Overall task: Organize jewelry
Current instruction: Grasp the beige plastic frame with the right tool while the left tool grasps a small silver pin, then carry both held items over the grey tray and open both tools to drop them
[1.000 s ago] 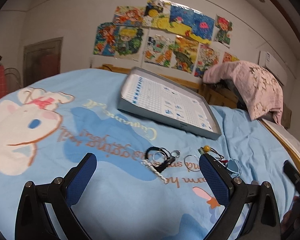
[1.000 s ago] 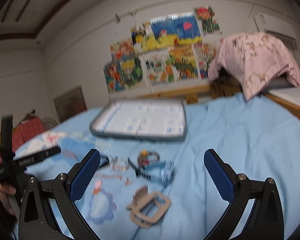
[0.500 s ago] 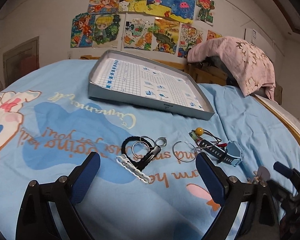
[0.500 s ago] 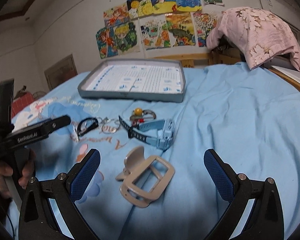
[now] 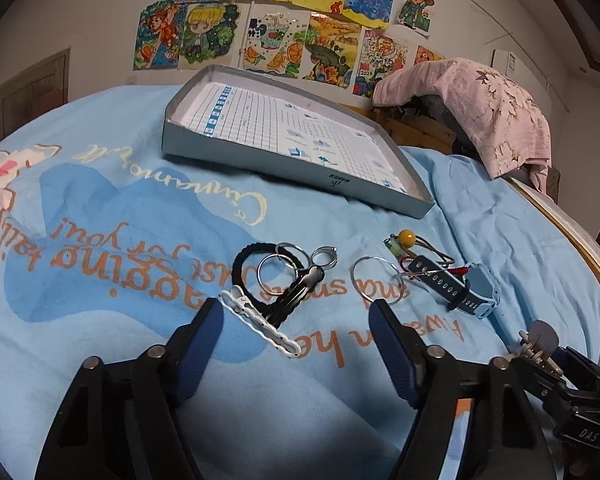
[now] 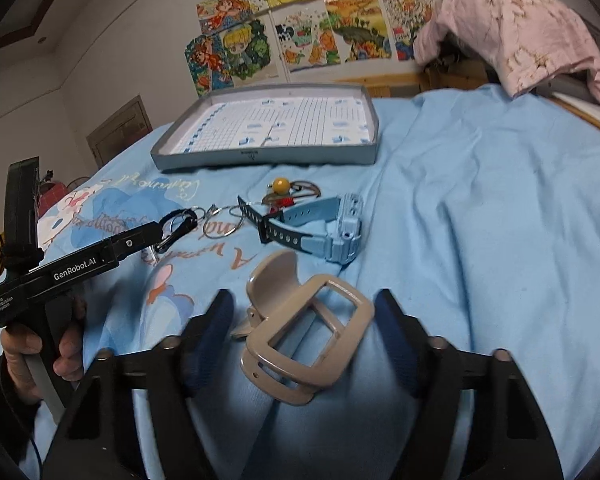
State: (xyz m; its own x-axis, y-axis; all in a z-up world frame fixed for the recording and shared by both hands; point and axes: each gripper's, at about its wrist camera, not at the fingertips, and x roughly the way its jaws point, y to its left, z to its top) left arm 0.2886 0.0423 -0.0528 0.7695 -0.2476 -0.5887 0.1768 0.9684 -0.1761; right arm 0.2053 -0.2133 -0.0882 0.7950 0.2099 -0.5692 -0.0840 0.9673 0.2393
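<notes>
Both grippers have been lowered toward the bed, fingers spread and empty. The right gripper [image 6: 304,328] is now set around the beige hair claw [image 6: 306,330], the left gripper [image 5: 296,336] before the white clip [image 5: 260,326]. The tray [image 5: 284,160] remains unfilled, so sorting has barely begun.

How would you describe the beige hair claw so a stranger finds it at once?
Start at the grey tray on the blue bedsheet and come toward the camera, past the blue watch. The hair claw lies between the right gripper fingers, the only beige, open-framed piece.
</notes>
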